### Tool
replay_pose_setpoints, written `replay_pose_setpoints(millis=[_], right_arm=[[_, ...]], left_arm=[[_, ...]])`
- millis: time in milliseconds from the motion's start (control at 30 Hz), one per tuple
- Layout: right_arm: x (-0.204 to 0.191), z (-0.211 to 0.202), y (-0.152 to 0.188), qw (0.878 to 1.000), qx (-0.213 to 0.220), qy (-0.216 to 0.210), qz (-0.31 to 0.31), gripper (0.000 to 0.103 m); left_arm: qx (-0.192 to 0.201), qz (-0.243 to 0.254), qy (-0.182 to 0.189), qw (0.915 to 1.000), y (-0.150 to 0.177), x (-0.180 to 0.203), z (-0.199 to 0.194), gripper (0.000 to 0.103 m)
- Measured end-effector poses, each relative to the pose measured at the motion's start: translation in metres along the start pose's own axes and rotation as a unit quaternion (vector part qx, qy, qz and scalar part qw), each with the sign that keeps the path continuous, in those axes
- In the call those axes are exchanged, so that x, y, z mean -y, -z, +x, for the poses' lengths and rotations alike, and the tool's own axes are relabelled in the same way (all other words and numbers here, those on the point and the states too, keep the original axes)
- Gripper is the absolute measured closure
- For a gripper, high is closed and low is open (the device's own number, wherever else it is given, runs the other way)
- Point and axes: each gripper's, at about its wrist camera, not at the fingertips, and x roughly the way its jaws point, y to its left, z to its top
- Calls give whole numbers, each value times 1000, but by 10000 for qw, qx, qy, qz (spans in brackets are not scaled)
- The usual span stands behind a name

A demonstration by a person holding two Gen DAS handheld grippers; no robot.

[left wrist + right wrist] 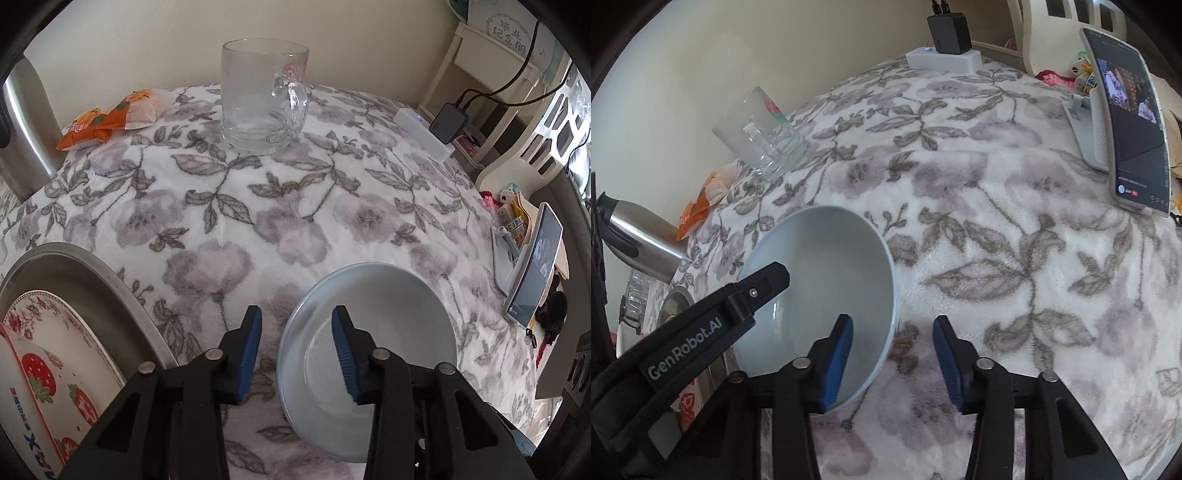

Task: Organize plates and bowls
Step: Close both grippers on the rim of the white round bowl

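While bowl (376, 295) rim sits between both jaws, pads stand apart, not touching.

At lower left the strawberry plate (48, 373) runs off the frame edge; my fingers (347, 354) hide part of the bowl (388, 306).

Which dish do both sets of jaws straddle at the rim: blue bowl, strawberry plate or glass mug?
The blue bowl. Each gripper has one pad inside it and one outside. The strawberry plate sits in a metal tray at the left, the mug far back.
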Motion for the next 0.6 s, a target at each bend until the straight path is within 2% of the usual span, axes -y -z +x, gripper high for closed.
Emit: replay_pose_setpoints(millis=[267, 433, 600], right_arm=[[-3, 5, 2, 9999, -39, -134, 15, 75], [3, 6, 2, 9993, -42, -320, 180, 76], [3, 4, 3, 9994, -30, -315, 161, 76]], left_arm=[[28, 85, 44, 9999, 0, 1, 1, 81], [33, 98, 54, 9999, 0, 0, 1, 84], [35, 106, 62, 9999, 0, 0, 1, 84]])
